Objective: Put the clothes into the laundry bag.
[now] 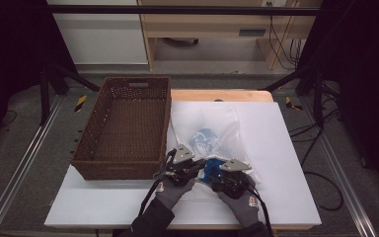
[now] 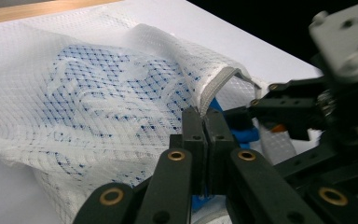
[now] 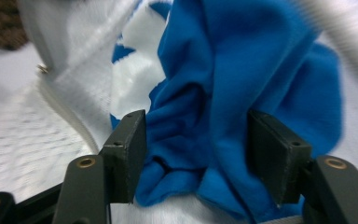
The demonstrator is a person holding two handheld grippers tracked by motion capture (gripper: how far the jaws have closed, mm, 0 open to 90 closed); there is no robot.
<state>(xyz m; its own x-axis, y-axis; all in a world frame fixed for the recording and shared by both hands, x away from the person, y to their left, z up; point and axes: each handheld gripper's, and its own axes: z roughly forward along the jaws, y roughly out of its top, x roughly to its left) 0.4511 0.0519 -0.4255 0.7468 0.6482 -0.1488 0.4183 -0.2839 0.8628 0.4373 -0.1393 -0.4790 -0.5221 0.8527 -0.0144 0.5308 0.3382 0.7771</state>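
While the white board (image 1: 281,148) covers most of the wooden table (image 1: 217,95), bare room lies open on its right half and along the near edge, well clear of both hands. A brown wicker basket (image 1: 123,123) takes up the left part, its right wall just beside the white mesh bag (image 1: 205,123). That bag lies flat on the board with its long axis running from the far side toward the person, its open mouth at the near end between the two grippers. Blue and white cloth (image 3: 242,84) sits inside it, showing through the mesh in the high view and bunched at the mouth.

From the left gripper view, the left gripper (image 2: 204,122) has its jaws pressed together on the bag's hemmed rim (image 2: 214,86), lifting that edge off the board. From the right gripper view, the right gripper (image 3: 196,154) has its jaws spread wide apart, one on each side of a fold of the blue cloth, the pads near it but not closed on it.

How far the cloth reaches inside the bag is hard to make out through the mesh. The far part of the right gripper view is blurred.
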